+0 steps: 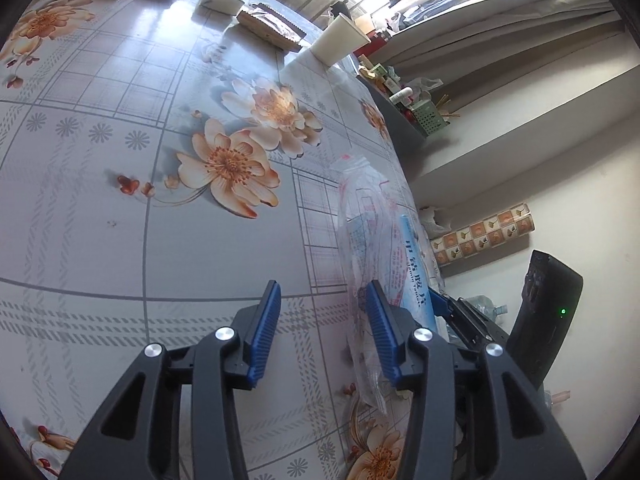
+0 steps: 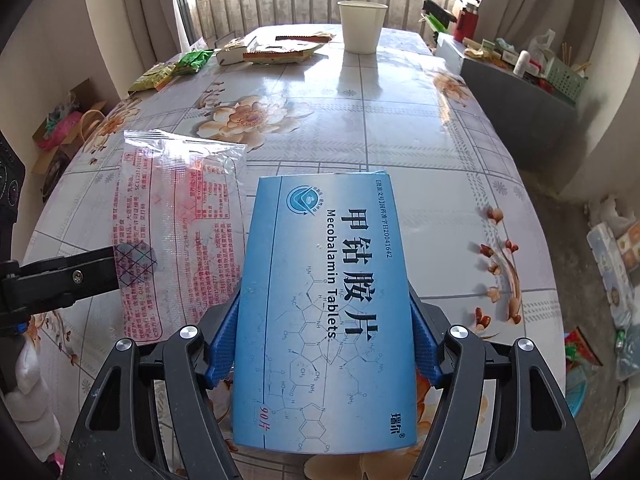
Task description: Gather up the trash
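My right gripper [image 2: 324,344] is shut on a blue Mecobalamin tablet box [image 2: 324,304], held above the floral table. A clear plastic wrapper with red print [image 2: 180,232] lies just left of the box; in the left wrist view the wrapper [image 1: 364,240] stands against the right blue finger [image 1: 382,332], with the box's edge [image 1: 414,264] behind it. My left gripper [image 1: 320,320] is open, jaws apart over the tablecloth, wrapper beside rather than between them. The left gripper's finger also shows in the right wrist view [image 2: 68,276], touching the wrapper's left edge.
A white paper cup [image 2: 362,26] stands at the table's far end. Food packets [image 2: 280,50], a white carton [image 2: 234,54] and green wrappers [image 2: 192,62] lie at the far left. A dark cabinet with clutter [image 2: 520,92] stands right of the table [image 2: 360,128]. A black device [image 1: 548,312] is nearby.
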